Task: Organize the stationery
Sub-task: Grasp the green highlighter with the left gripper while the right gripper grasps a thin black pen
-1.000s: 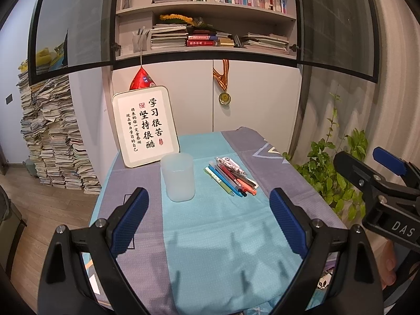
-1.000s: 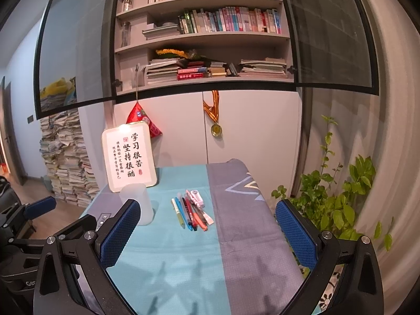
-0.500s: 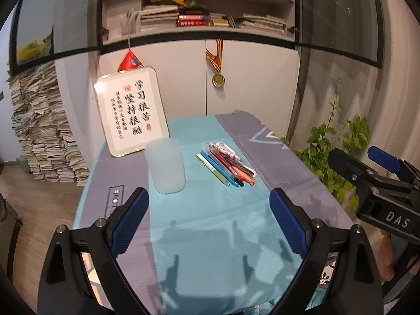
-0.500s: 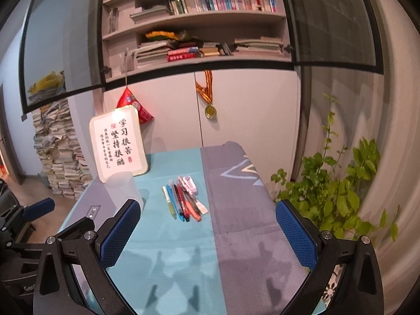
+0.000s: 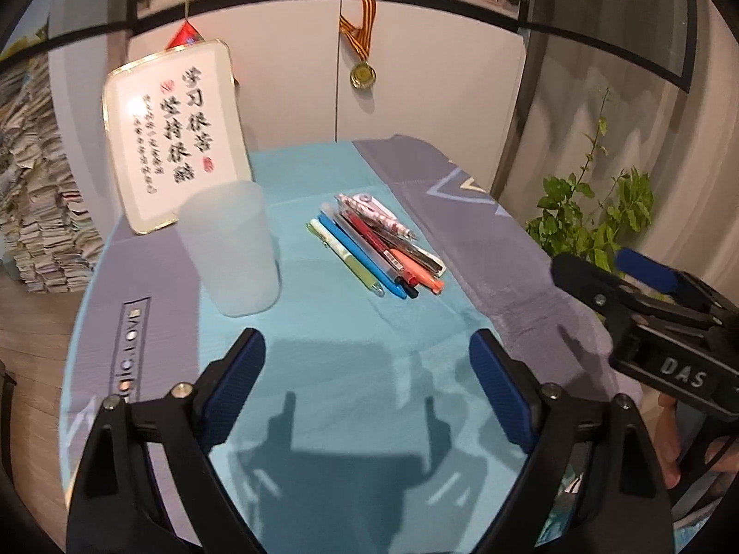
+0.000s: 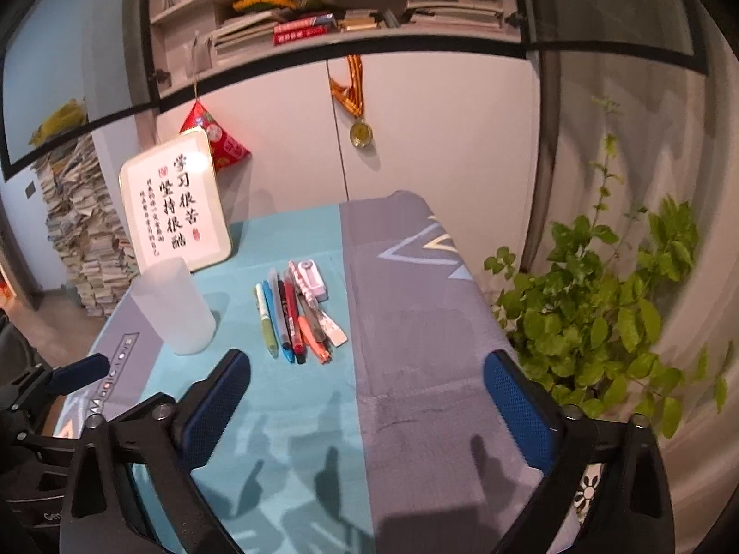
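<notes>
Several pens (image 5: 376, 249) lie side by side on the teal and grey table cloth (image 5: 351, 351), with a small pink correction tape at their far end. They also show in the right wrist view (image 6: 295, 314). A frosted plastic cup (image 5: 231, 249) stands upright to their left, also in the right wrist view (image 6: 173, 307). My left gripper (image 5: 367, 392) is open and empty above the near part of the table. My right gripper (image 6: 367, 404) is open and empty, to the right of the left one, and shows in the left wrist view (image 5: 646, 295).
A framed calligraphy sign (image 5: 173, 134) leans behind the cup. White cabinet doors with a hanging medal (image 5: 362, 74) stand behind the table. A leafy plant (image 6: 600, 286) is off the table's right edge. Stacks of paper (image 5: 32, 212) stand on the floor at left.
Both grippers have moved forward and tilted down toward the table; the cup and pens appear larger and closer. Both stay open.
</notes>
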The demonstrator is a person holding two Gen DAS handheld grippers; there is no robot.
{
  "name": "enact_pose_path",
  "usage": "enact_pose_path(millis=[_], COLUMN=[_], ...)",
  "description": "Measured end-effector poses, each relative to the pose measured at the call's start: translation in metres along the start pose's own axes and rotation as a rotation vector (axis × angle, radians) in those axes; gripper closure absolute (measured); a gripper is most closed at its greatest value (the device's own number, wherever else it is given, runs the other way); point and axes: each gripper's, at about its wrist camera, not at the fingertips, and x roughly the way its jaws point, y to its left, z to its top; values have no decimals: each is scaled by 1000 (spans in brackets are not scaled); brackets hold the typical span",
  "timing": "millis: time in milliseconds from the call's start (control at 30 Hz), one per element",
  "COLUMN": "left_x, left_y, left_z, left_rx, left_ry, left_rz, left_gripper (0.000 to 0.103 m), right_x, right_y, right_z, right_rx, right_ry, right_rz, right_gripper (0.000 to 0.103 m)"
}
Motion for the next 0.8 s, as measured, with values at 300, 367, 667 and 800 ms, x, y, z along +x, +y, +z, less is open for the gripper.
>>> enact_pose_path(millis=[300,367,667,800], left_x=[51,60,99,117], left_y=[6,8,16,19], left_z=[14,18,43,45], left_rx=[-22,-32,-85,-96], left_ry=[102,108,123,164], left_rz=[-45,-55,-66,-75], left_gripper=[38,39,56,61], right_x=[65,77,133,156], right_y=[-7,-7,7,7], right_z=[3,7,29,27], right_rx=[14,10,-57,-37], right_ry=[137,150,203,267], right_rz=[184,195,198,268], right_gripper=[44,44,45,64])
